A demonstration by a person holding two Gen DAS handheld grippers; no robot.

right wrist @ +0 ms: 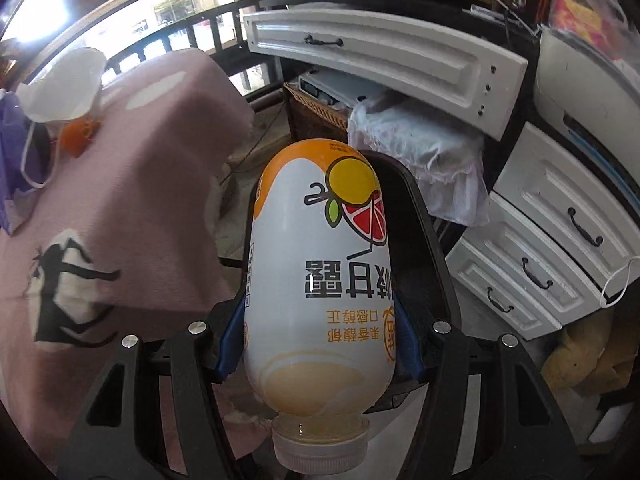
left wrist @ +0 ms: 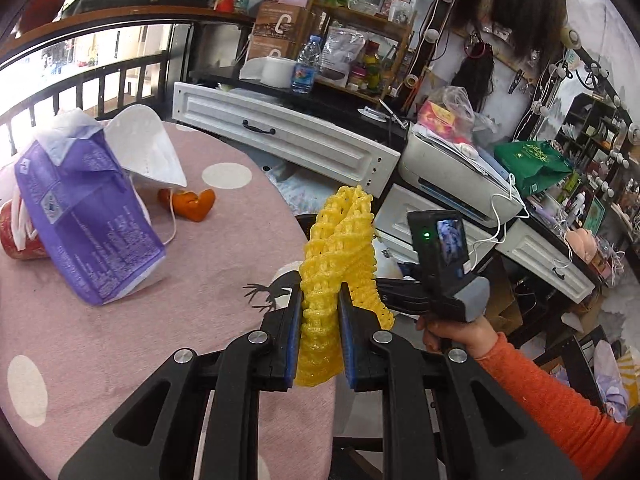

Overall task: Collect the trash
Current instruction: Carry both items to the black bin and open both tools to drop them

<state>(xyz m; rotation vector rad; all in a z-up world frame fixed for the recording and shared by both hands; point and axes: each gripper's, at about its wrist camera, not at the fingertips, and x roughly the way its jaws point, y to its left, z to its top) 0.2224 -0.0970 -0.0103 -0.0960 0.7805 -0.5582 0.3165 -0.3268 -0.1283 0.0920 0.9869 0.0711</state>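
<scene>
Left gripper (left wrist: 320, 320) jaws clamped on yellow foam net (left wrist: 340, 264), right gripper (right wrist: 316, 344) jaws on upside-down drink bottle (right wrist: 320, 280), both right of the bench (left wrist: 120, 320); smooth bottle liable to slip.

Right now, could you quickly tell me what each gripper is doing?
Left gripper: closed on the yellow foam fruit net.
Right gripper: closed on the drink bottle, cap towards the camera.
</scene>
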